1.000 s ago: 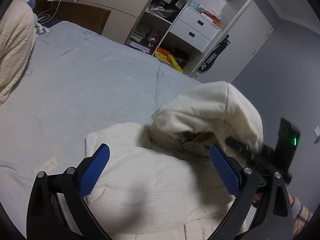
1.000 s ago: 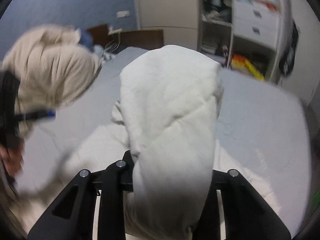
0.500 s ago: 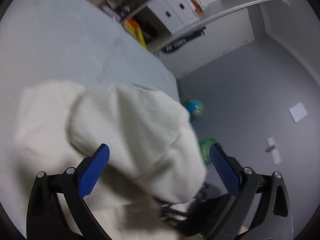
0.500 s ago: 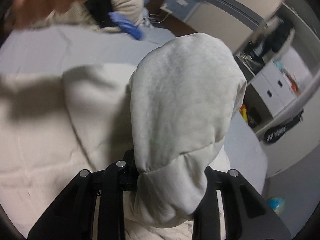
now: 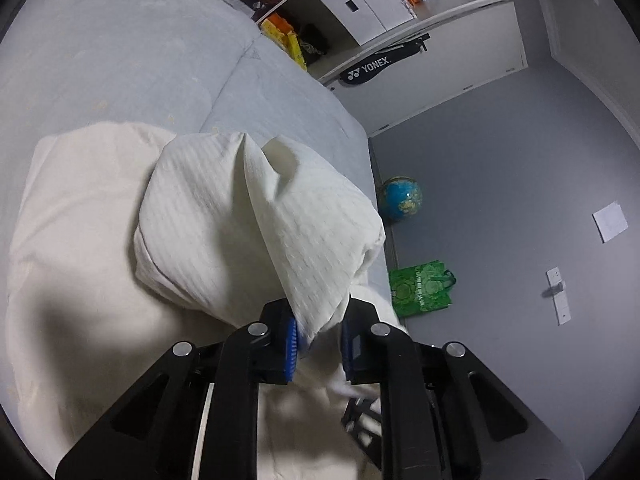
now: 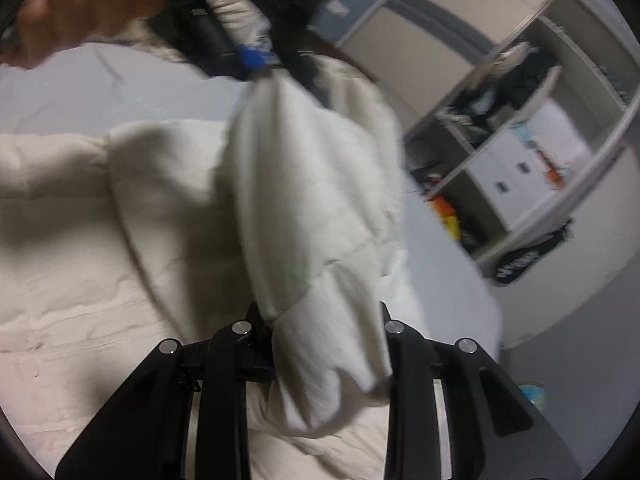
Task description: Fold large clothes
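Note:
A large cream quilted garment (image 5: 240,220) lies bunched on a pale blue bed (image 5: 120,60). My left gripper (image 5: 318,340) has its jaws closing, and the blue pads (image 5: 291,344) pinch a raised fold of this garment between them. In the right wrist view my right gripper (image 6: 324,344) is shut on another thick fold of the garment (image 6: 312,200), which hides its pads. That fold runs up to the left gripper (image 6: 248,56), held by a person's hand (image 6: 80,4) at the top left. The rest of the garment spreads flat below both grippers.
The bed's edge drops to a grey floor on the right, where a globe (image 5: 400,203) and a green bag (image 5: 422,288) sit. White shelves with drawers (image 5: 360,0) and a black racket bag (image 5: 372,70) stand beyond the bed.
My left jaws went from wide open to closed on a fold of the garment, and its view swung toward the bed's edge. My right gripper rolled and shifted, still holding its fold.

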`<move>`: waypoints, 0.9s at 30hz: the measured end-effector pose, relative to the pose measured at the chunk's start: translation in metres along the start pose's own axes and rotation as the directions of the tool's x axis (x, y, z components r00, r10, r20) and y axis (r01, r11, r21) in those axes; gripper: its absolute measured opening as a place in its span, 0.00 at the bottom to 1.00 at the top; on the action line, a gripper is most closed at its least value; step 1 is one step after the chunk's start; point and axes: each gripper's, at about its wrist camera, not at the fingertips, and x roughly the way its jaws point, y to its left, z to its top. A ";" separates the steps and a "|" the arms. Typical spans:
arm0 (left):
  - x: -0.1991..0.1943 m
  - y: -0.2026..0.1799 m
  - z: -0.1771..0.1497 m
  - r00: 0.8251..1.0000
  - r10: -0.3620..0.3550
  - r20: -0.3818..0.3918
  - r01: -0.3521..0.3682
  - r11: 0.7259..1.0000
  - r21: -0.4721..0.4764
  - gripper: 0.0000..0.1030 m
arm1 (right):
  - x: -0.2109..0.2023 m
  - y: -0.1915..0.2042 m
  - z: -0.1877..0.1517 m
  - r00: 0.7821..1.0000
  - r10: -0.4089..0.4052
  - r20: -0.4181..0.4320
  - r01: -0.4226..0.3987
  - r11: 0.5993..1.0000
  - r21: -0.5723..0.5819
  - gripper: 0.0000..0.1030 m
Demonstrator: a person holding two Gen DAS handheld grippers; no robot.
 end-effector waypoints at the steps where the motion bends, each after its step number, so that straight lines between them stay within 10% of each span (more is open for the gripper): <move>1: 0.000 0.000 -0.002 1.000 0.004 -0.003 -0.004 1.000 -0.009 0.16 | -0.007 -0.004 0.001 0.999 -0.038 0.012 0.038 0.999 0.015 0.24; 9: 0.054 0.036 -0.079 0.958 0.165 -0.236 -0.182 0.982 -0.052 0.16 | -0.011 0.017 -0.051 0.994 0.002 -0.109 -0.001 1.000 0.011 0.42; 20: 0.072 0.048 -0.095 0.939 0.249 -0.237 -0.253 0.967 0.016 0.17 | -0.048 -0.015 -0.104 0.978 -0.009 -0.209 0.056 0.974 0.220 0.59; 23: 0.070 0.045 -0.094 0.945 0.240 -0.225 -0.242 0.970 0.019 0.17 | -0.053 -0.057 -0.102 0.981 0.085 -0.174 0.010 0.874 0.486 0.62; 27: 0.059 0.053 -0.099 0.948 0.231 -0.220 -0.232 0.972 0.023 0.17 | -0.044 -0.101 -0.095 0.972 0.229 -0.044 -0.110 0.616 0.780 0.69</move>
